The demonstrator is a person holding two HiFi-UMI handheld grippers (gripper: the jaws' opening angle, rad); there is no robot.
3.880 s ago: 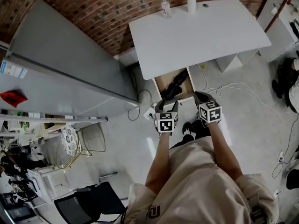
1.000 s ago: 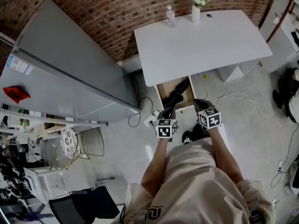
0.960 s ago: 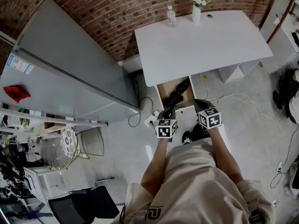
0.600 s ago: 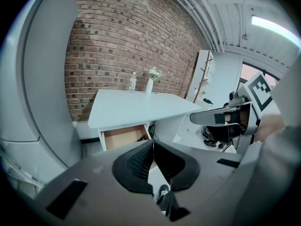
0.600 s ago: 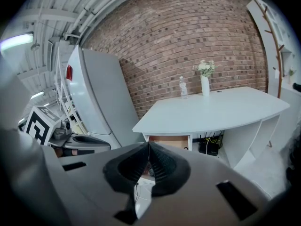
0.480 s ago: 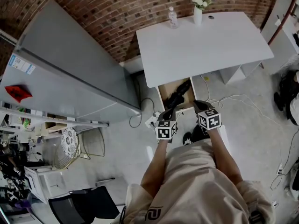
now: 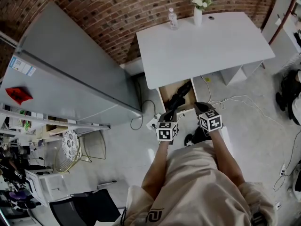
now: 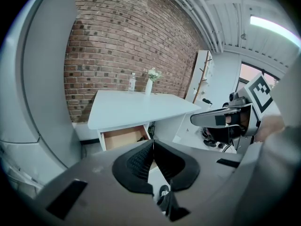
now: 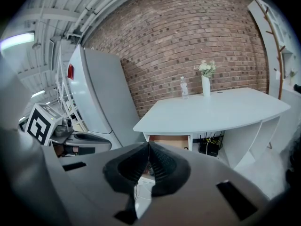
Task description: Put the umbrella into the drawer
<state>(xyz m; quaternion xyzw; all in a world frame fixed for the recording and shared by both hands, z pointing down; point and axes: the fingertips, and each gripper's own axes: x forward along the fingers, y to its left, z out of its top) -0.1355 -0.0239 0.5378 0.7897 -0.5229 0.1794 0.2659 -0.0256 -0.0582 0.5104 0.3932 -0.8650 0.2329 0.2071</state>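
Note:
A wooden drawer (image 7: 162, 92) stands pulled out from under the white table (image 7: 207, 41). The black umbrella (image 7: 178, 95) lies slantwise inside it, its far end under the tabletop. My left gripper (image 7: 169, 114) is just in front of the drawer's front edge, and its pads meet with nothing between them (image 8: 152, 144). My right gripper (image 7: 201, 107) hovers beside the drawer's right front corner, also shut and empty (image 9: 148, 146). Both gripper views look at the open drawer (image 8: 123, 138) (image 9: 169, 141) from a little way off; the right gripper (image 8: 221, 119) shows in the left gripper view.
A water bottle (image 7: 173, 18) and a vase of flowers (image 7: 197, 6) stand at the table's far edge. A tall grey cabinet (image 7: 70, 69) fills the left. Cables (image 7: 235, 98) and a power strip (image 7: 153, 122) lie on the floor near the drawer.
Neither gripper has moved over the last second, and the umbrella lies still in the drawer. Only the head view has drifted slightly.

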